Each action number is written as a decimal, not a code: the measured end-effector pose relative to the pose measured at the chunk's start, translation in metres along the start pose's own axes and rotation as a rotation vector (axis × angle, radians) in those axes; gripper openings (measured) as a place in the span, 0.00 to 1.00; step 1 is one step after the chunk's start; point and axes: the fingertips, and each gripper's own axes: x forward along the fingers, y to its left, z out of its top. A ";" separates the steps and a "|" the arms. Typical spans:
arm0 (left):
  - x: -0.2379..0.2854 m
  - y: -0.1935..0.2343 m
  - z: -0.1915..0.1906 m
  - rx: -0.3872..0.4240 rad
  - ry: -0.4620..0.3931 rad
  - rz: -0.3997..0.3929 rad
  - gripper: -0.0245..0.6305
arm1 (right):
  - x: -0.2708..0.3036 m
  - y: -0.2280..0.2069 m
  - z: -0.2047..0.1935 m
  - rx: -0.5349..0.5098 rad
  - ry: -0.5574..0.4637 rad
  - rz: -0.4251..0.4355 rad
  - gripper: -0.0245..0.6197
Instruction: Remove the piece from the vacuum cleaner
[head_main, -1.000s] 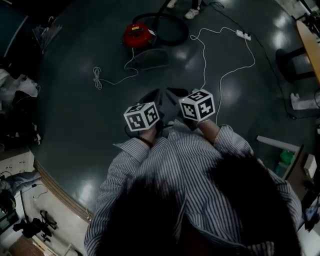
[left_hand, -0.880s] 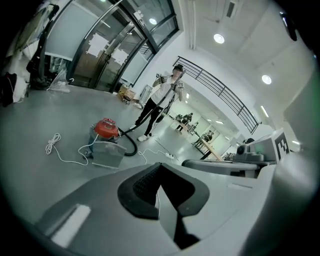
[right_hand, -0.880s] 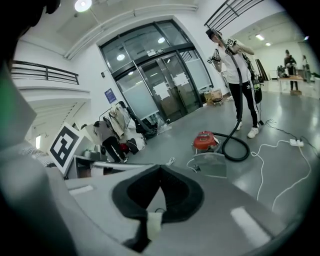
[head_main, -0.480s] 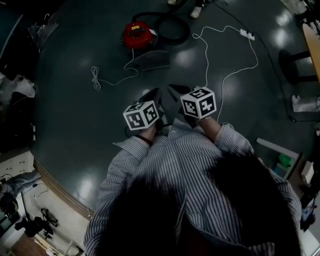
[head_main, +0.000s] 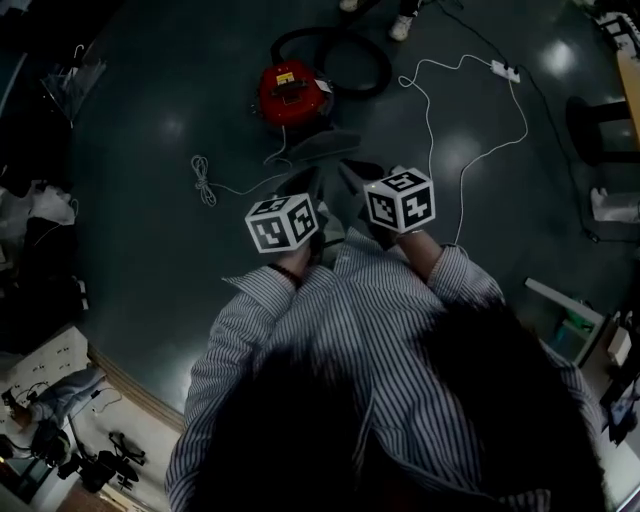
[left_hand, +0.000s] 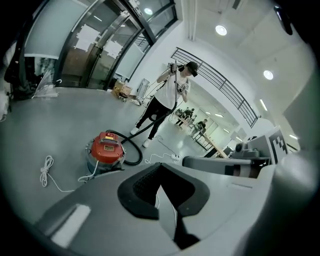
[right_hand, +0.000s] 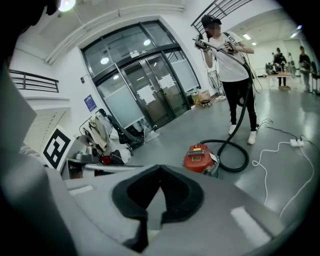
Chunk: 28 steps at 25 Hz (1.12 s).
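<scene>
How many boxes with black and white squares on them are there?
2. The left cube is on the left gripper; the right cube is on the right gripper, beside it. More could hide behind the person.

The head camera looks steeply down over the person onto the floor (head_main: 150, 230). Cameras on the left gripper (head_main: 308, 180) and right gripper (head_main: 350, 172) face forward, low, along their jaws. All three views share the red vacuum cleaner (head_main: 295, 92), well ahead.

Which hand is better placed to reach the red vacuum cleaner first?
Probably left, marginally. In the head view the vacuum cleaner lies almost straight ahead of the left tool; the right tool sits off to its side. Both are shut and empty.
</scene>
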 end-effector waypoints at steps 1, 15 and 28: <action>0.005 0.007 0.009 0.010 0.006 -0.009 0.05 | 0.009 -0.003 0.009 0.007 -0.007 -0.012 0.04; 0.058 0.046 0.028 0.001 0.097 -0.061 0.05 | 0.058 -0.040 0.024 0.035 0.051 -0.088 0.04; 0.120 0.088 0.000 -0.052 0.109 -0.098 0.07 | 0.111 -0.094 -0.020 -0.051 0.203 -0.042 0.06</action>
